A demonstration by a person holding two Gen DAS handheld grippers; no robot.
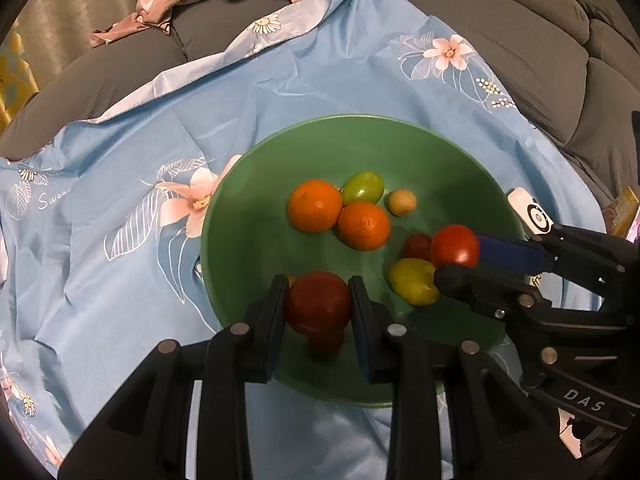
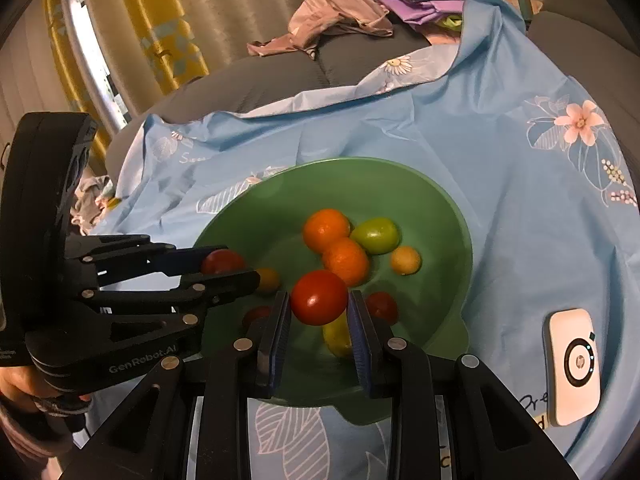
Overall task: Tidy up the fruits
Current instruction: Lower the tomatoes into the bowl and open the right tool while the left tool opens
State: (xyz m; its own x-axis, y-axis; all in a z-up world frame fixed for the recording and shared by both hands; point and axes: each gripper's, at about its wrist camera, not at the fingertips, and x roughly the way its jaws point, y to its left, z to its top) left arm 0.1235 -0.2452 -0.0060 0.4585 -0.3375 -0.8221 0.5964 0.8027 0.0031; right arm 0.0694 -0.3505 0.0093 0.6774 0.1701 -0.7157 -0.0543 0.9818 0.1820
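Left wrist view
Progress: seemingly well along, fruit mostly sitting in the green bowl (image 1: 280, 152); two pieces being held just above it, not yet released.
Left gripper (image 1: 319, 308): clamping a dark red tomato (image 1: 318, 304) over the bowl's near side.
Bowl contents: two oranges (image 1: 315, 206), green grape (image 1: 363, 187), tan fruit (image 1: 401, 202), yellow fruit (image 1: 414, 281), small red one (image 1: 417, 246).

Right wrist view
Right gripper (image 2: 319, 308): pinching a bright red tomato (image 2: 319, 297) above the bowl's near edge.
Outside the bowl: white device (image 2: 574, 366) lying on the blue cloth (image 2: 500, 168), to the bowl's right.
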